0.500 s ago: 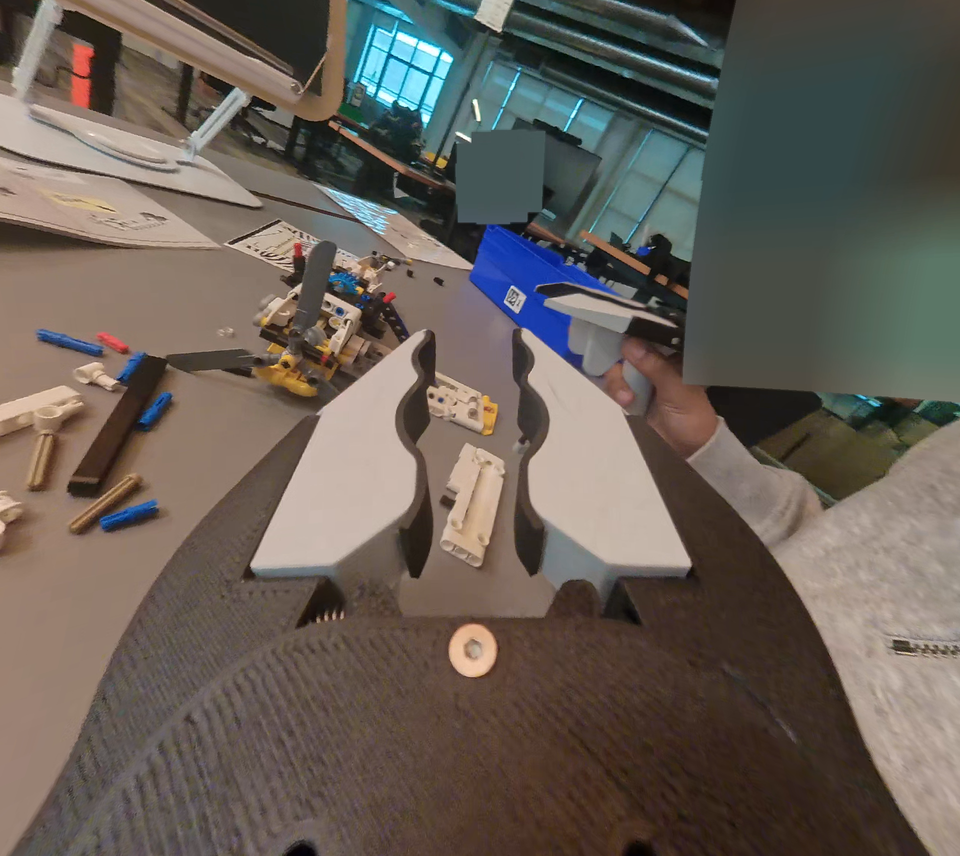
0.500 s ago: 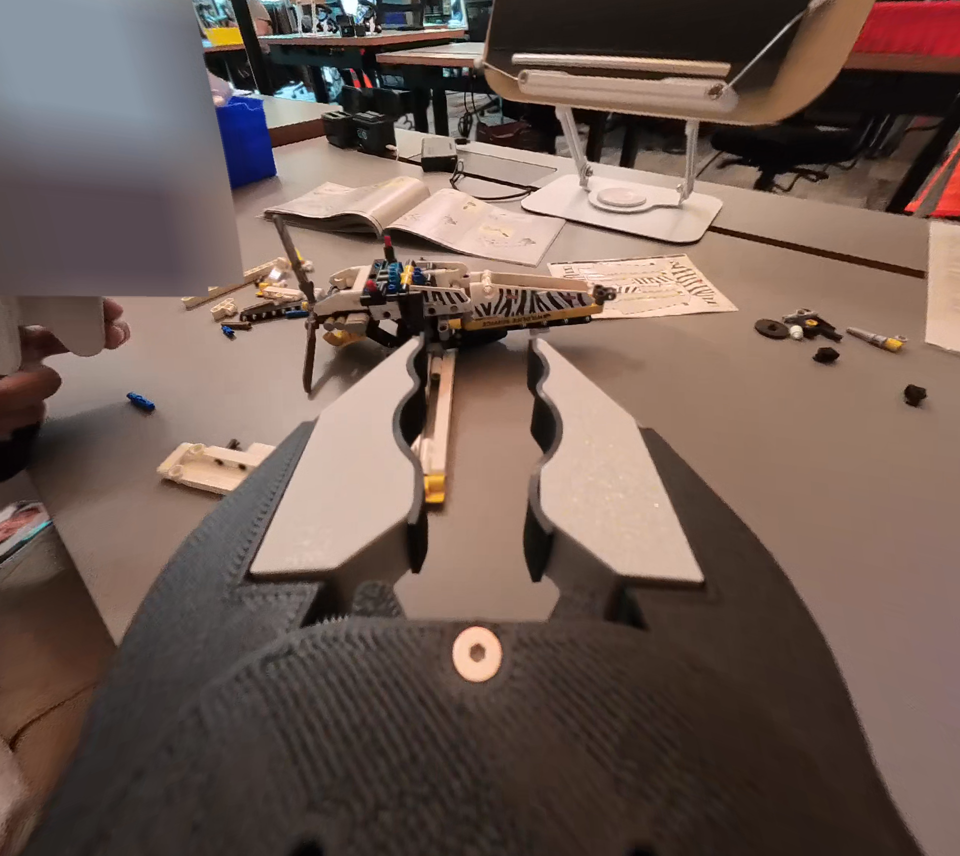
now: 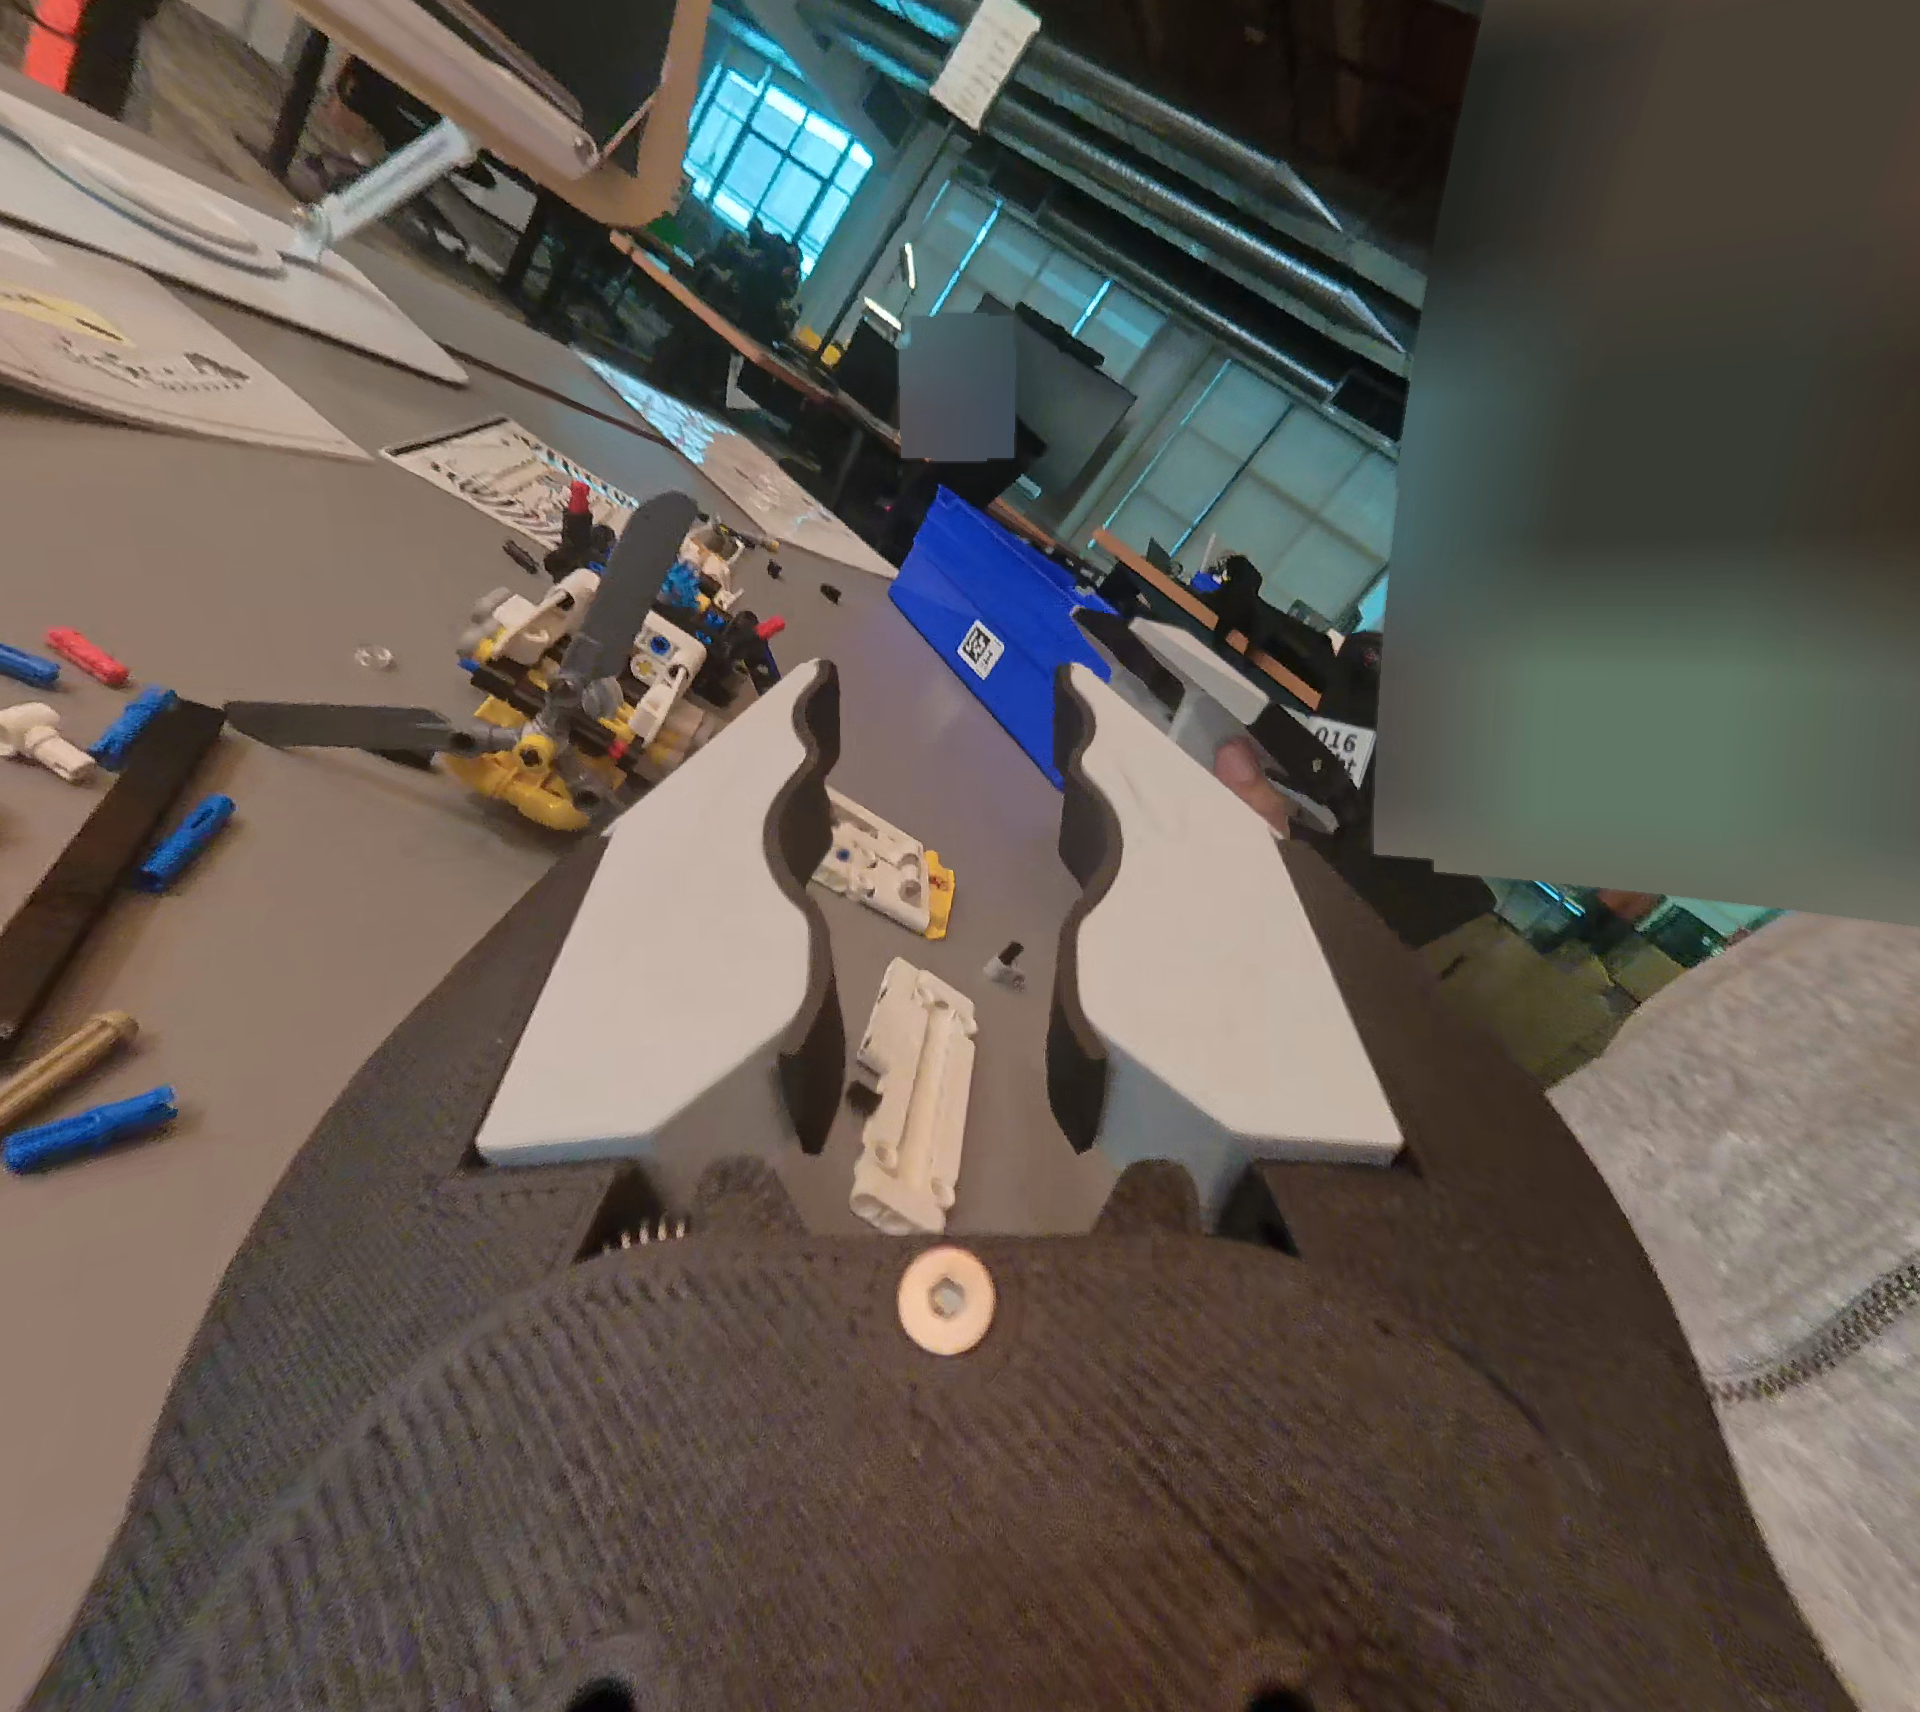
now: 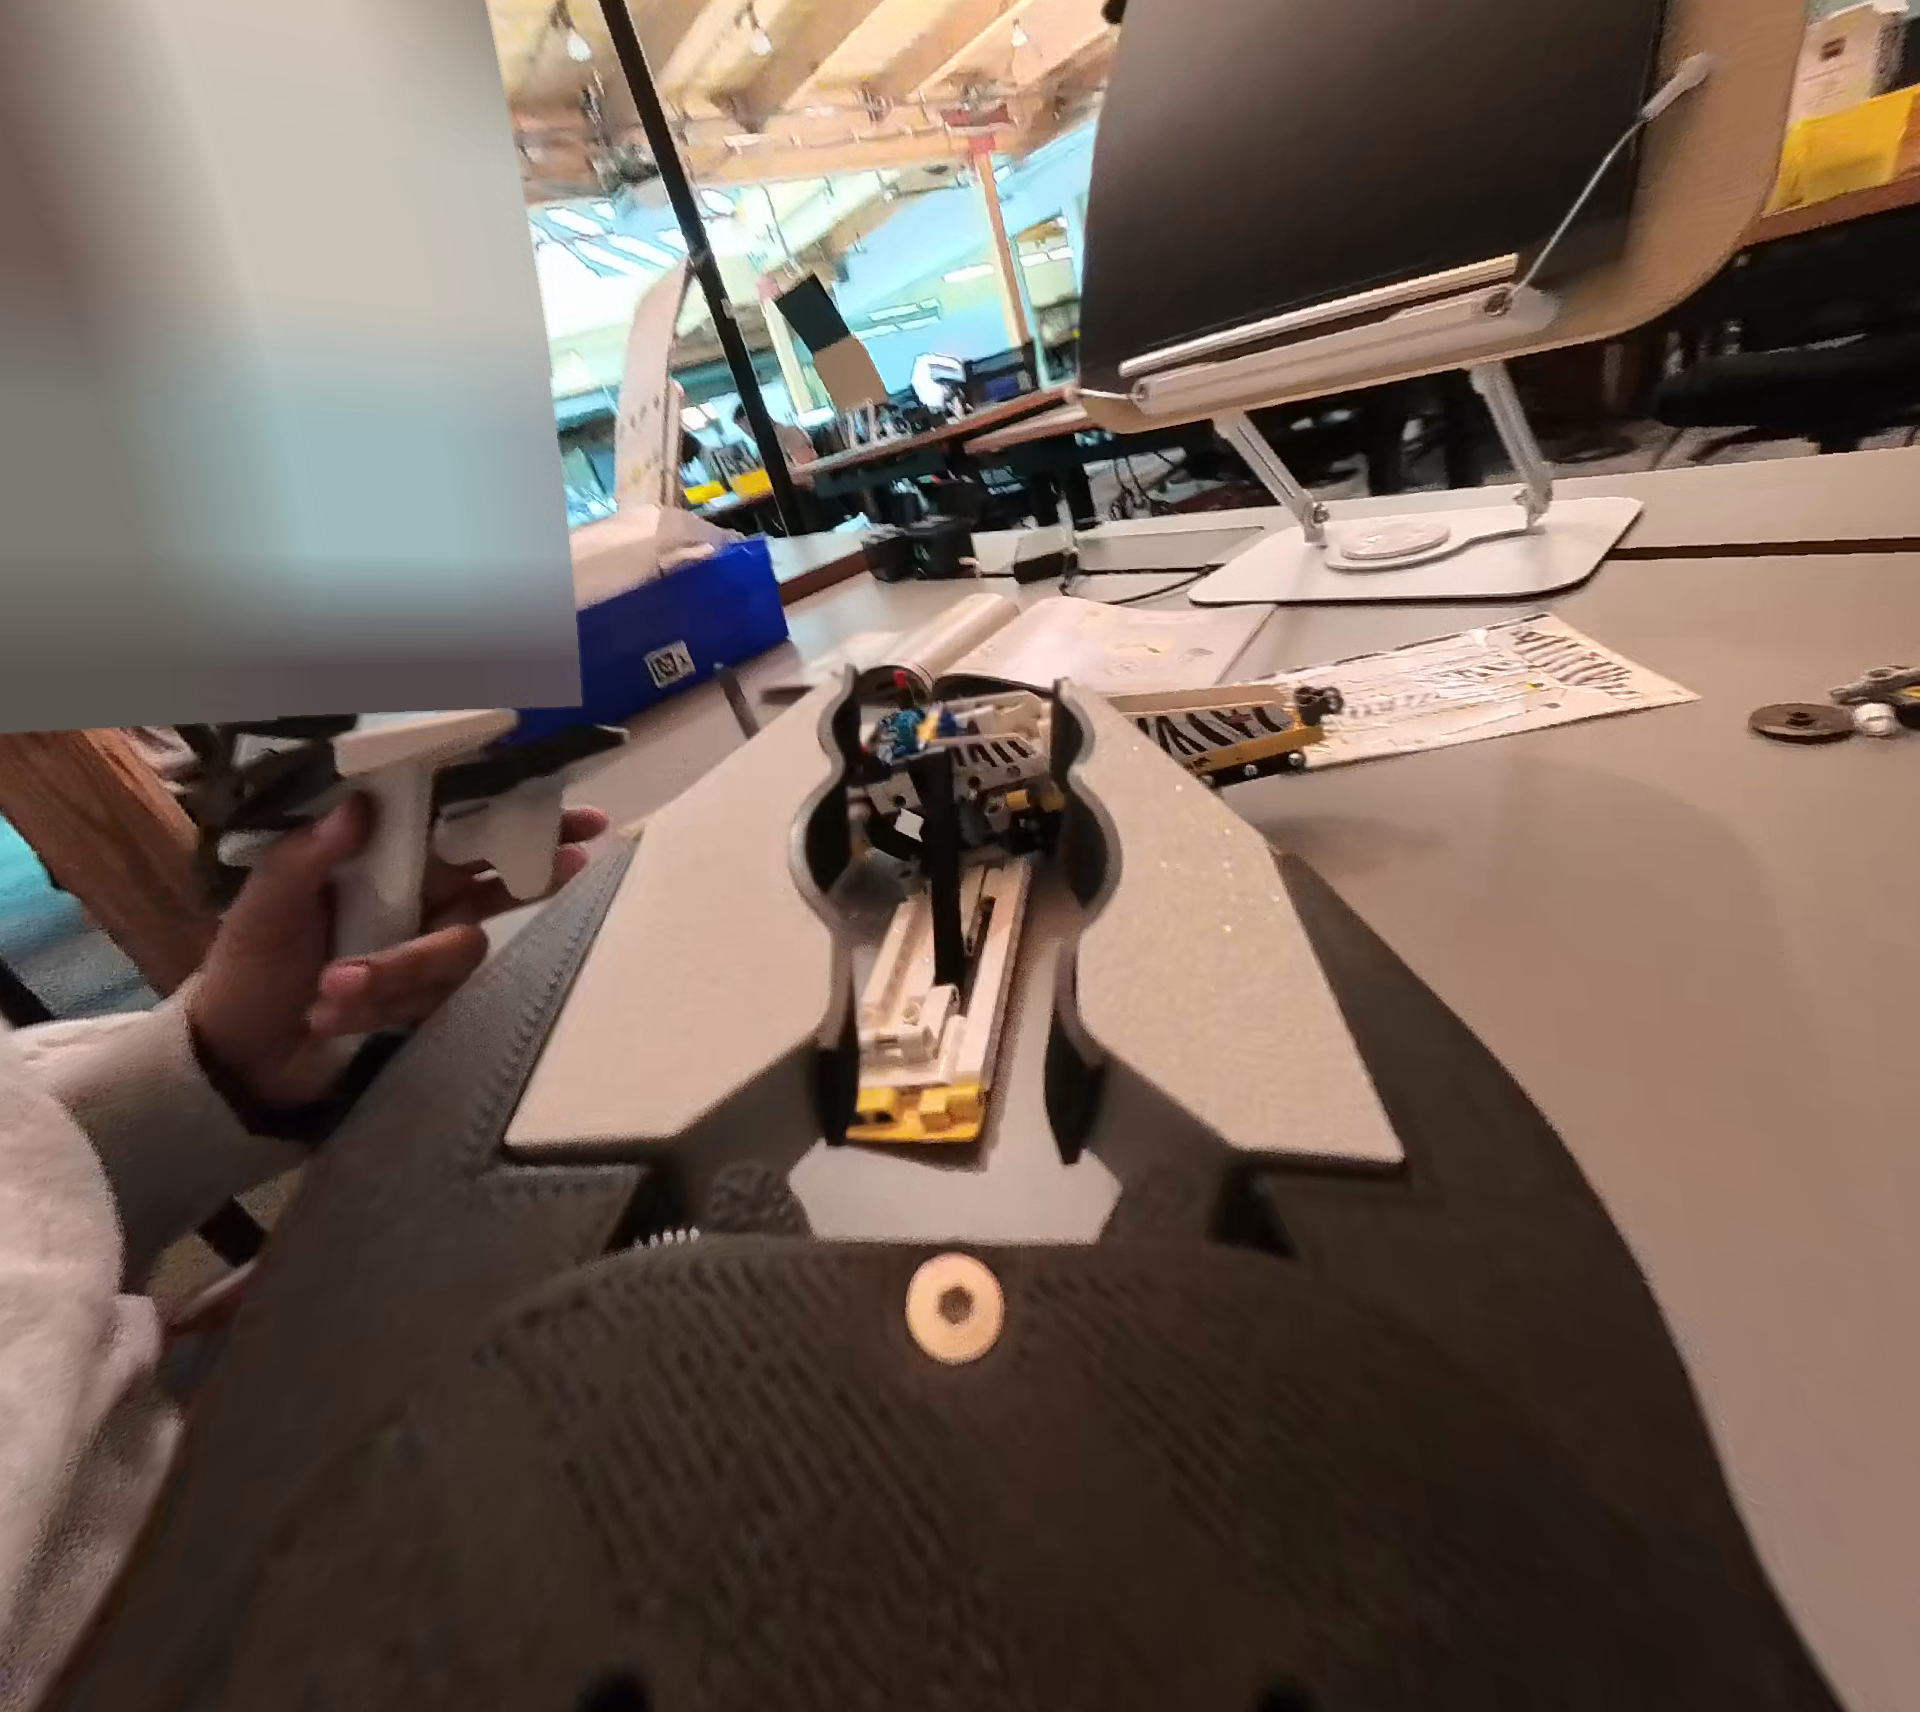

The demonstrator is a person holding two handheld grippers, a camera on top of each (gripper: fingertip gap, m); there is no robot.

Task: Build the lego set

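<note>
Betw. right tool (image 4: 951,727) fingers: lego model (image 4: 951,789), edges just clearing.

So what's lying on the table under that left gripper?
Under the open left gripper lie a long white lego panel, a smaller white and yellow piece and a tiny dark pin on the grey table. The gripper's black body hides the panel's near end.
</note>
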